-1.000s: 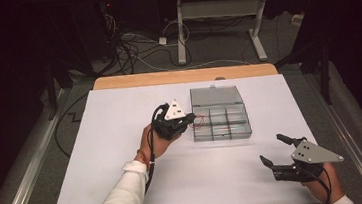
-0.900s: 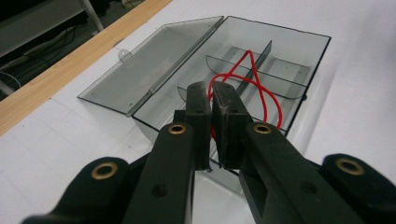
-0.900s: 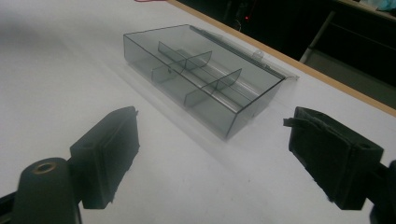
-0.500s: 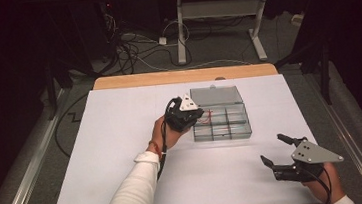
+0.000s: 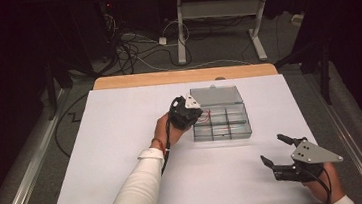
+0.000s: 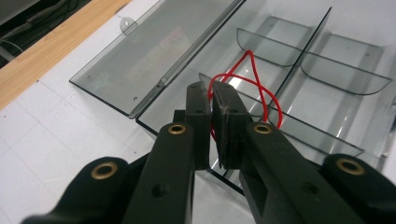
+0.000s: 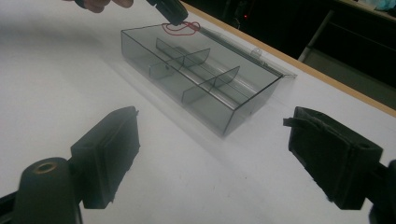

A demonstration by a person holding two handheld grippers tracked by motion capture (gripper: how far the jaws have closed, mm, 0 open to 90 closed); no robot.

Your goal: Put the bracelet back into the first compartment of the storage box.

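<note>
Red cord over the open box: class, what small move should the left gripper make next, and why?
Probably open the jaws to drop it. The left gripper is shut on the red cord, whose loops already hang inside a corner compartment of the clear box. The lid lies flat open, and the right gripper waits open, apart from the box.

Red string (image 6: 254, 86) – looped, over clear box (image 5: 222, 137) near-left compartment, lid open.

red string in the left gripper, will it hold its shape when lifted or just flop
Probably flops: the red string already lies in loose loops over the clear box. It looks thin and light, so it may snag on a divider or slip from the left gripper.
</note>
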